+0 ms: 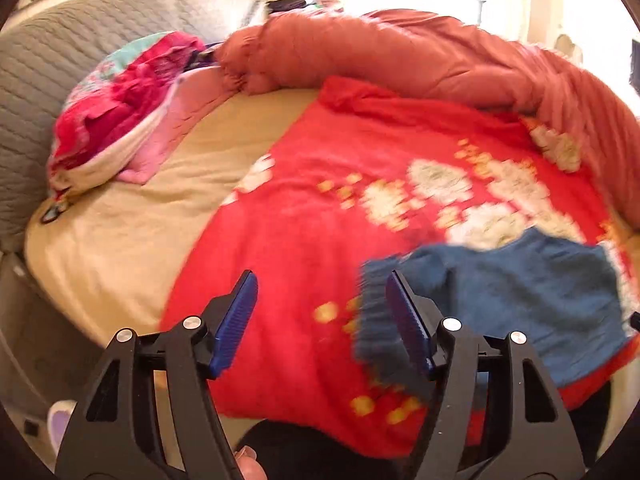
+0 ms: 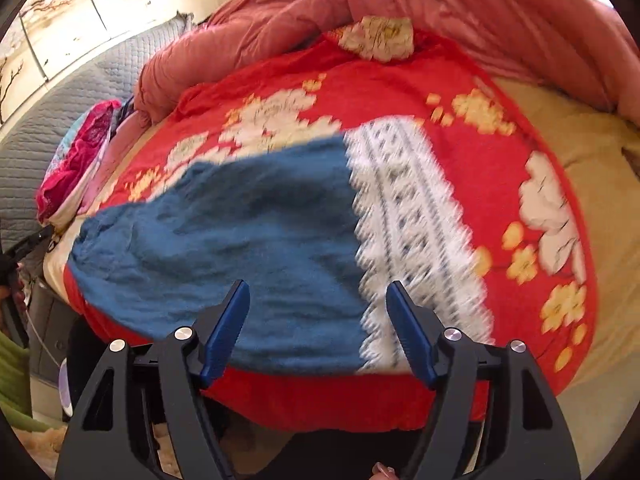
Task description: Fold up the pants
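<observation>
The pants (image 2: 240, 232) are blue with a white patterned lace-like band (image 2: 408, 232) at one end. They lie flat on a red flowered blanket (image 2: 480, 168) on the bed. In the left wrist view the pants (image 1: 520, 292) lie at the lower right. My left gripper (image 1: 320, 320) is open and empty, with its right finger over the pants' blurred left edge. My right gripper (image 2: 318, 324) is open and empty, above the pants' near edge where blue meets white.
A salmon quilt (image 1: 400, 48) is bunched along the far side of the bed. A pile of pink and red clothes (image 1: 120, 112) lies at the left by the grey quilted headboard (image 1: 48, 80). A beige sheet (image 1: 140, 208) shows beside the blanket.
</observation>
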Tool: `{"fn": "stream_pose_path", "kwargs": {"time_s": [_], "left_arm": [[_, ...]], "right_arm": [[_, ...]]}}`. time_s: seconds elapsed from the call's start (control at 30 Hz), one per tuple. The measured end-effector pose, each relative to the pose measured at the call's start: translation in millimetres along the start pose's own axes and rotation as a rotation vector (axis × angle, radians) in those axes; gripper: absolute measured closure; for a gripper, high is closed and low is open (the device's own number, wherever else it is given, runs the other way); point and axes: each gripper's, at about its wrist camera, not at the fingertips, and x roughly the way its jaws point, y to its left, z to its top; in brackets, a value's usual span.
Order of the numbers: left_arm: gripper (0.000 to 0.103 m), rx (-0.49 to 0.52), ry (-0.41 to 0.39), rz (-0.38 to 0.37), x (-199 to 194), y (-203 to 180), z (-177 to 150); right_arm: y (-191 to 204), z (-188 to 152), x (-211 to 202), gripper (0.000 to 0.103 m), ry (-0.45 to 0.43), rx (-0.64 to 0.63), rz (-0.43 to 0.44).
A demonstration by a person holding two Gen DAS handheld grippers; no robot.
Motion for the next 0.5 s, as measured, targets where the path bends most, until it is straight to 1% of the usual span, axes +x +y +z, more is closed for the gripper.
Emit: {"fn": "stream_pose_path", "kwargs": {"time_s": [0.03,0.13,0.17,0.23,0.27,0.33,0.43,0.47,0.5], "left_arm": [[0.044,0.015,-0.005,-0.03,2.1,-9.3,4.4],[0.043,0.065,-0.005,-0.159,12.8,-50.9,16.6],[0.043,0.083,-0.002,-0.217,18.0,-68.4,21.9],[0.043,0.119,0.01,-0.3,29.9,-100.7,30.1],[0.043,0.147,0.031,-0.346,39.1,-121.1,35.0],[0.043,0.192,0.057,-0.398,50.0,-147.6,40.1],[0.043,0.339,0.089,-0.449,66.4,-196.5,45.6],[0.044,0.427,0.112,-0.449,75.8,-216.6,48.0],[0.044,0.479,0.117,-0.424,81.9,-229.3,49.7]], "right_arm": [[-0.7,4.3,-3.3,0.034,-0.018,-0.001,0.002],[-6.3,23.1,-8.3,0.034,-0.063,-0.005,-0.01],[-9.6,31.7,-8.1,0.034,-0.074,-0.007,-0.018],[-16.0,44.7,-4.1,0.034,-0.078,-0.007,-0.036],[-21.3,53.6,-0.1,0.034,-0.075,-0.002,-0.054],[-29.4,66.2,5.7,0.034,-0.069,0.004,-0.066],[-39.4,85.8,18.8,0.034,-0.062,0.002,-0.083],[-42.4,91.9,25.2,0.034,-0.054,0.001,-0.093],[-44.6,95.0,30.1,0.034,-0.046,0.002,-0.098]]}}
